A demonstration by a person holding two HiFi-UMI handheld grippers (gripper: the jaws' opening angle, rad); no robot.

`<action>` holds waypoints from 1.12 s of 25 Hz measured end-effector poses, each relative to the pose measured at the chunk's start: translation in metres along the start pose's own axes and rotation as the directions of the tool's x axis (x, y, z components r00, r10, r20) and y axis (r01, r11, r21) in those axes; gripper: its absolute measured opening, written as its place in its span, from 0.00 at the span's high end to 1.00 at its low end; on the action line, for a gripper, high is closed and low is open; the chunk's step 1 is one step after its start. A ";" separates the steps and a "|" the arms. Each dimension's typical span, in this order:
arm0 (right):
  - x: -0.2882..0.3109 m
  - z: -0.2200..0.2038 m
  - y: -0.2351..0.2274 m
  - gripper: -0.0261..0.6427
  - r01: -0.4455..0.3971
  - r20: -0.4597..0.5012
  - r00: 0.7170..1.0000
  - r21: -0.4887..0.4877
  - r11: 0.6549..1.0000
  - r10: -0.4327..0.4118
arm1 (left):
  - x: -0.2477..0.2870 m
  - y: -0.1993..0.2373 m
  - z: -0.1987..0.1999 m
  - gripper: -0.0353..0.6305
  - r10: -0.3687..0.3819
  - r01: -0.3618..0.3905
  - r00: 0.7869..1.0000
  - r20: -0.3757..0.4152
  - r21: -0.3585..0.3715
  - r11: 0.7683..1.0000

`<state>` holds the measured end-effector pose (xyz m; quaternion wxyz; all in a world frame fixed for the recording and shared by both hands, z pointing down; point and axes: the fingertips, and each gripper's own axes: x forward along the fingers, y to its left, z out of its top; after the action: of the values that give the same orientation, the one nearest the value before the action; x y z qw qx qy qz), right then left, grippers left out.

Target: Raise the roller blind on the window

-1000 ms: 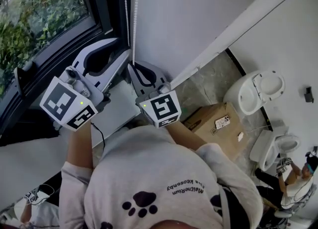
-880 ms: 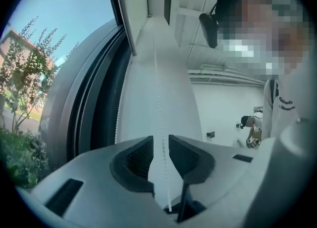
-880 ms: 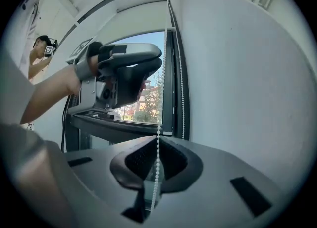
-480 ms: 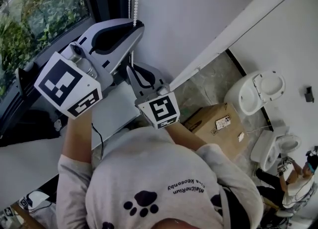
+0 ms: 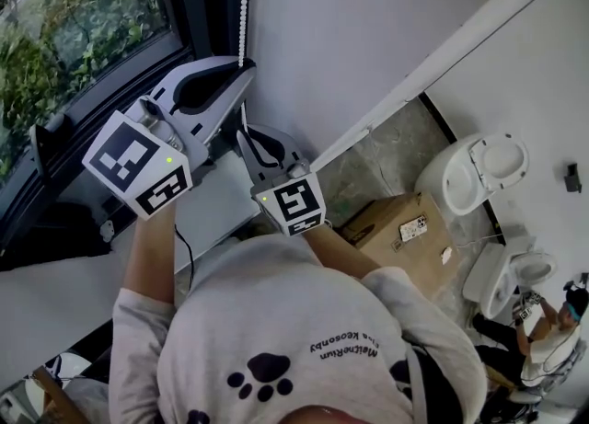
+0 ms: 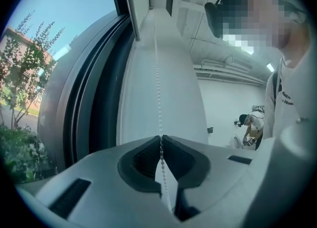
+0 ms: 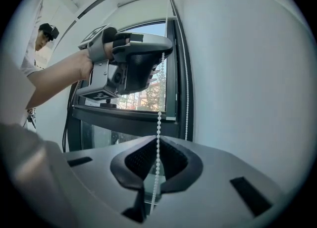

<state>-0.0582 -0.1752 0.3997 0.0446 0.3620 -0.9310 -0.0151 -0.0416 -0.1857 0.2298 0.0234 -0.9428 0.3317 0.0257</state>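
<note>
Your left gripper [image 6: 160, 138] had just been closing, and its fingers now pinched the bead chain [image 6: 158, 83] where it hung down the white wall [image 5: 368, 27], just beside the window [image 5: 83, 27] frame. Your right gripper [image 7: 158, 138] was likewise clamped on the same strand, below the left. With both holds secure, my judgement is that a hand-over-hand pull was under way and the lower hold could be released next. One second prior, the left fingers had stood wide apart, not yet pressing the chain; the right gripper's hold looked unchanged. The blind itself appeared in no view, so progress could not be verified.
</note>
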 end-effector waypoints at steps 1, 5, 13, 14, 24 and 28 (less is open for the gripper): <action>0.001 -0.007 0.000 0.93 -0.004 -0.007 1.000 0.001 1.000 0.004 | -0.001 0.003 -0.007 0.92 0.007 -0.007 1.000 -0.006 -0.011 1.000; 0.004 -0.031 0.001 0.93 -0.012 -0.037 0.999 0.000 1.000 0.012 | -0.002 0.007 -0.032 0.92 0.011 -0.012 1.000 -0.023 -0.048 0.999; 0.007 -0.065 0.003 0.93 -0.018 -0.080 0.997 -0.011 1.000 0.017 | -0.004 -0.003 -0.064 0.92 -0.007 0.005 1.000 -0.021 -0.084 0.996; 0.007 -0.069 0.003 0.93 -0.019 -0.088 0.996 -0.008 1.000 0.018 | -0.004 -0.004 -0.068 0.92 -0.008 0.006 1.000 -0.021 -0.091 0.996; 0.004 -0.116 0.013 0.93 -0.037 -0.191 0.981 0.016 0.999 0.040 | -0.008 -0.008 -0.115 0.92 -0.021 0.012 0.998 -0.060 -0.148 0.989; 0.002 -0.131 0.018 0.93 -0.051 -0.225 0.973 0.019 0.998 0.054 | -0.009 -0.008 -0.131 0.92 -0.025 0.014 0.997 -0.067 -0.166 0.986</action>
<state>-0.0591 -0.1624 0.5312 0.1479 0.3367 -0.9293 0.0335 -0.0391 -0.1819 0.3609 -0.0663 -0.9449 0.3198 0.0205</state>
